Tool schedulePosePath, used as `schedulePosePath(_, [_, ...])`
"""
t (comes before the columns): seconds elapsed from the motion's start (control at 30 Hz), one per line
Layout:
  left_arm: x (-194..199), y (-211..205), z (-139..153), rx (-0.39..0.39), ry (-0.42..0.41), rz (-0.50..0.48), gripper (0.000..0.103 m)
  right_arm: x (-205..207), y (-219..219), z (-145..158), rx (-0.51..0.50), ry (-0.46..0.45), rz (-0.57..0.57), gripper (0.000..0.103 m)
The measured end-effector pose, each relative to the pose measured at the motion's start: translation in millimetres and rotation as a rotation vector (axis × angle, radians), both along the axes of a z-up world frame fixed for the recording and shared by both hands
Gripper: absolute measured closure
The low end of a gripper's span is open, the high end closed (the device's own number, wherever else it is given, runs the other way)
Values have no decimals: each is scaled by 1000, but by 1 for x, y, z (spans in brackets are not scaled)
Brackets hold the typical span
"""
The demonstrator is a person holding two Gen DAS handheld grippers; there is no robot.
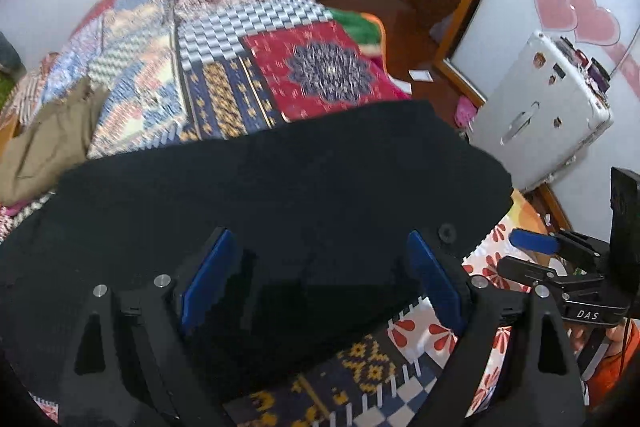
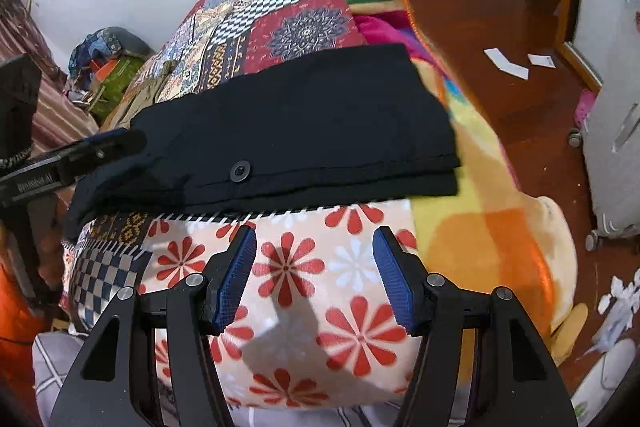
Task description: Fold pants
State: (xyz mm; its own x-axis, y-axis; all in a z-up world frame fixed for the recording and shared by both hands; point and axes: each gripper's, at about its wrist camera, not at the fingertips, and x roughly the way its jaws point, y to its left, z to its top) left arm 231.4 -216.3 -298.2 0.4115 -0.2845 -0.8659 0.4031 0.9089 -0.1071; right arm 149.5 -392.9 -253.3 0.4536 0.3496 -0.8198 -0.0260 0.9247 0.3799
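Observation:
Black pants (image 2: pixel 304 131) lie folded into a flat stack on the patchwork bed cover (image 2: pixel 288 23), a button (image 2: pixel 239 171) on the near edge. In the left wrist view the pants (image 1: pixel 280 195) fill the middle. My left gripper (image 1: pixel 320 267) is open, its blue pads (image 1: pixel 208 275) spread just above the near edge of the pants; it shows at the left of the right wrist view (image 2: pixel 112 143). My right gripper (image 2: pixel 314 275) is open and empty over the flowered sheet (image 2: pixel 352 323), short of the pants; it also shows in the left wrist view (image 1: pixel 536 247).
Khaki clothing (image 1: pixel 52 139) lies at the bed's left side. A white suitcase (image 1: pixel 544 107) stands on the wooden floor (image 2: pixel 500 39) to the right, with paper scraps (image 2: pixel 508 65) nearby. A bright fleece blanket (image 2: pixel 500 195) hangs off the bed's right edge.

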Motion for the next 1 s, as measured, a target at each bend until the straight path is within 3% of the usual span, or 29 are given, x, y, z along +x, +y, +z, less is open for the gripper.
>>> schedulePosePath(0.23, [11,3,-23,-11,75,27,14,9,-7,-7,91,-10,-41,43])
schedulePosePath(0.4, [14,8,-25,-29,87,42,14,18,-11,-10,132,-21,-75,42])
schedulePosePath(0.67, [10,1,-28,14,67,19,14,32,-19,-11,173,-53,-171,44])
schedulePosePath(1.0, [11,-1,-27,13,78,3,14,5,-32,-3,184,-15,-199,43])
